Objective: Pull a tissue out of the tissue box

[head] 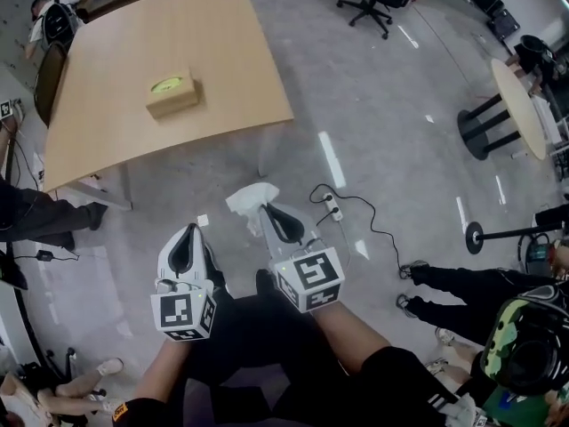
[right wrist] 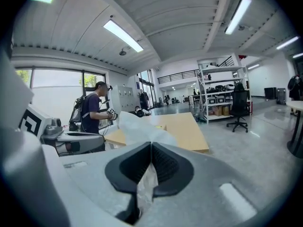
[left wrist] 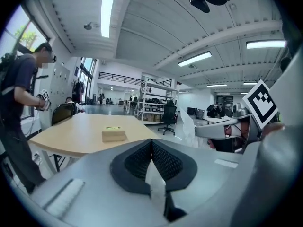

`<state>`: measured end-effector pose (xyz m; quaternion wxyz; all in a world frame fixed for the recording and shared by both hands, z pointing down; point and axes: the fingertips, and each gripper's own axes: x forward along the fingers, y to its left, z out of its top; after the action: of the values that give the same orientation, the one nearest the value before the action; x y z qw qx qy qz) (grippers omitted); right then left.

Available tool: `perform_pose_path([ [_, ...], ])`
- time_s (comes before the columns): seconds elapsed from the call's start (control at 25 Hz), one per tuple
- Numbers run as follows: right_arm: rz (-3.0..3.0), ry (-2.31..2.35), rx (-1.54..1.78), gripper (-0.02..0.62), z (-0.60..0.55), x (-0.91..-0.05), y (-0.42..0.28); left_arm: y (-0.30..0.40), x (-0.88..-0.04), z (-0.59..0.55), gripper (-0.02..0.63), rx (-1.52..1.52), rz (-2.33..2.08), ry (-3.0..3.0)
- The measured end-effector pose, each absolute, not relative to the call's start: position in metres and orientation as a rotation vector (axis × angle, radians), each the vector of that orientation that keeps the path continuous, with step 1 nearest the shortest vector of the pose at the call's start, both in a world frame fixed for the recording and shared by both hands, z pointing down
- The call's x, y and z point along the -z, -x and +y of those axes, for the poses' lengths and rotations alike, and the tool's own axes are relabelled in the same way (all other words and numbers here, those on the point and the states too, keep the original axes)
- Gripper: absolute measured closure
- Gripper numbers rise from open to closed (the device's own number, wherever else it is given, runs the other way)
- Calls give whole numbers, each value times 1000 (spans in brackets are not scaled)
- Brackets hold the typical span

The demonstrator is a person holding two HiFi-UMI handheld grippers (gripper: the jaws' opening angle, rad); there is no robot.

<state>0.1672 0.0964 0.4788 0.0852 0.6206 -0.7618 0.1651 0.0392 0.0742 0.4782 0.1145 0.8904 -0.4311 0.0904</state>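
The right gripper (right wrist: 150, 145) hides part of the tissue (right wrist: 138, 126); tissue box (head: 172, 94) print too small.

White crumpled tissue (head: 252, 197) pinched in the jaws of the right gripper (head: 266, 209), tan tissue box (head: 172, 94), seemingly green-topped, laid flat on the worktop (head: 133, 43), well apart.

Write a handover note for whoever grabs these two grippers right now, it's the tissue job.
Left gripper: jaws together, no tissue showing past them.
Right gripper: shut on the white tissue, which sticks out beyond the jaws.
Tissue box: on the wooden table, well away from both grippers.
Done: the tissue is out of the box.
Left: nothing of the pull itself; probably just set the tissue down.
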Motion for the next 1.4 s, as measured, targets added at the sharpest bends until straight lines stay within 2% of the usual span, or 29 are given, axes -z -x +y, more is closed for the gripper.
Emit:
perform_pose_path([
  [0.56, -2359, -1747, -489, 594, 142, -482, -116, 12, -477, 116, 588, -243, -1424, -2538],
  [0.8, -2322, -1782, -470, 595, 157, -480, -77, 52, -478, 121, 588, -198, -1406, -2523],
  [1.4, -2276, -1894, -442, 600, 188, -471, -18, 102, -473, 142, 588, -169, -1287, -2626],
])
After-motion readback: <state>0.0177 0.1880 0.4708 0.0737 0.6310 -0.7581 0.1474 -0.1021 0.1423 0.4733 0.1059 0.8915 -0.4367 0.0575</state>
